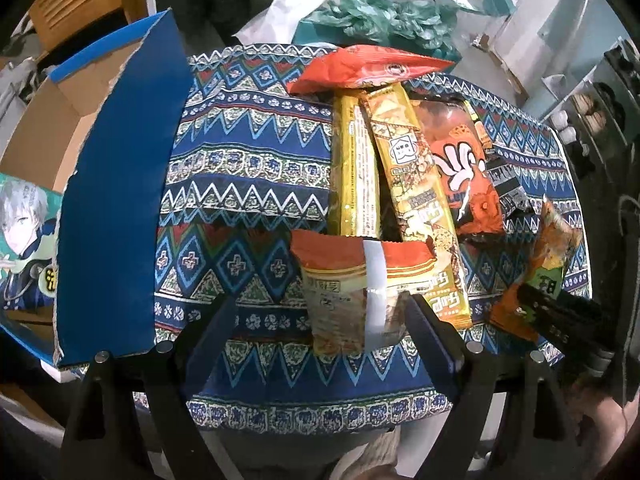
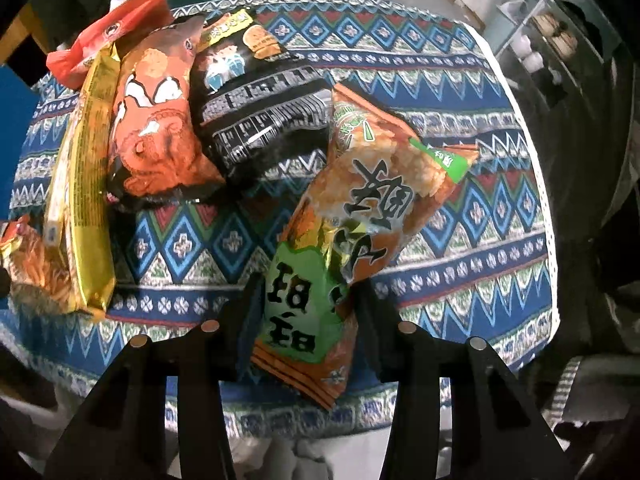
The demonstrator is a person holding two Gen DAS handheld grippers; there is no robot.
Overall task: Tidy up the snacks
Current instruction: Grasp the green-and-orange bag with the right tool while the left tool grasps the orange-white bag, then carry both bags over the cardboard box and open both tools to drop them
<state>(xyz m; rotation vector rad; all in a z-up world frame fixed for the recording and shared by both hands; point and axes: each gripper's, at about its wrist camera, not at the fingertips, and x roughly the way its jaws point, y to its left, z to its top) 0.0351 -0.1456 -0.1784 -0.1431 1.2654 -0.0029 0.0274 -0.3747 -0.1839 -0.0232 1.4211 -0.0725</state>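
Two claws each pinch a packet: left claw [image 1: 320, 312] the orange-gold packet [image 1: 348, 292], right claw [image 2: 308, 304] the orange-green packet [image 2: 360, 216].

From my left gripper [image 1: 320, 312] the cardboard box [image 1: 48, 128] off to the left runs out of frame, its illustrated packet [image 1: 24, 240] cut at the edge. The small orange packet [image 1: 344, 292] between the fingers hides the lower ends of the gold packets [image 1: 356, 168] behind it. Ahead of my right gripper [image 2: 308, 304], the black packet [image 2: 256, 100] lies partly under the orange-green bag [image 2: 360, 208] — print too blurred to read.
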